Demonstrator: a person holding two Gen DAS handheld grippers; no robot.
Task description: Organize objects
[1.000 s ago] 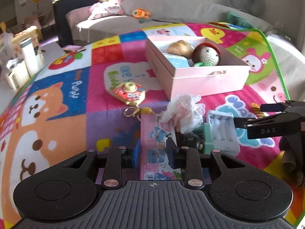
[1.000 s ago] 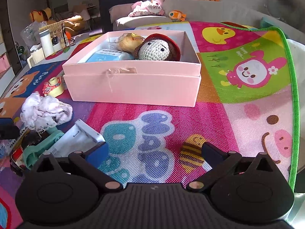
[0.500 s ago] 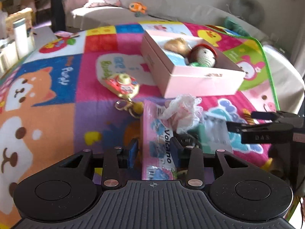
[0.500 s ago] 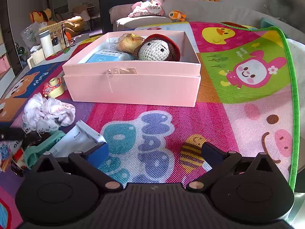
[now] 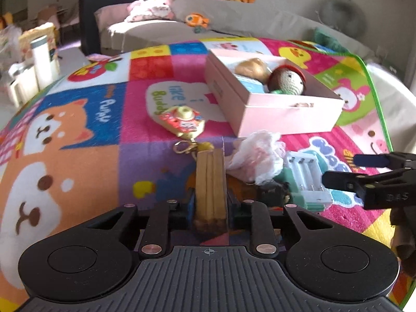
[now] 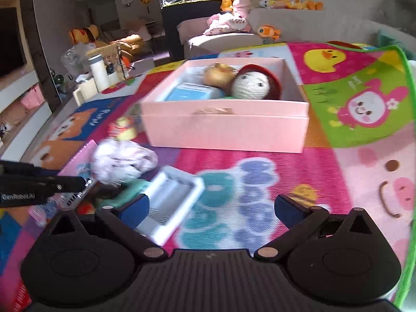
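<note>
My left gripper [image 5: 211, 202] has its jaws closing, and the pads press on a flat pink snack pack [image 5: 211, 179] that stands on edge between them. The pack's pink face [image 6: 80, 156] also shows in the right wrist view. My right gripper [image 6: 212, 208] is wide, its jaws closing a little. A white battery case [image 6: 174, 197] lies on the mat by its left pad, not pressed. A lacy scrunchie [image 5: 257, 156] lies just beyond. The pink box [image 5: 273, 111] holds a crochet doll [image 5: 286, 80]. A red-and-yellow keychain toy [image 5: 182, 122] lies left of the box.
Everything lies on a bright cartoon play mat [image 5: 78, 119] whose green border [image 6: 405, 83] runs along the right. A green item and a dark small item [image 5: 273, 192] lie beside the battery case. A white bottle [image 5: 45, 59] and a sofa with plush toys [image 5: 197, 20] stand beyond the mat.
The left jaws have closed on the snack pack, which went from lying flat to standing on edge. The right gripper has drawn up and back a little, and its jaws have narrowed slightly.
</note>
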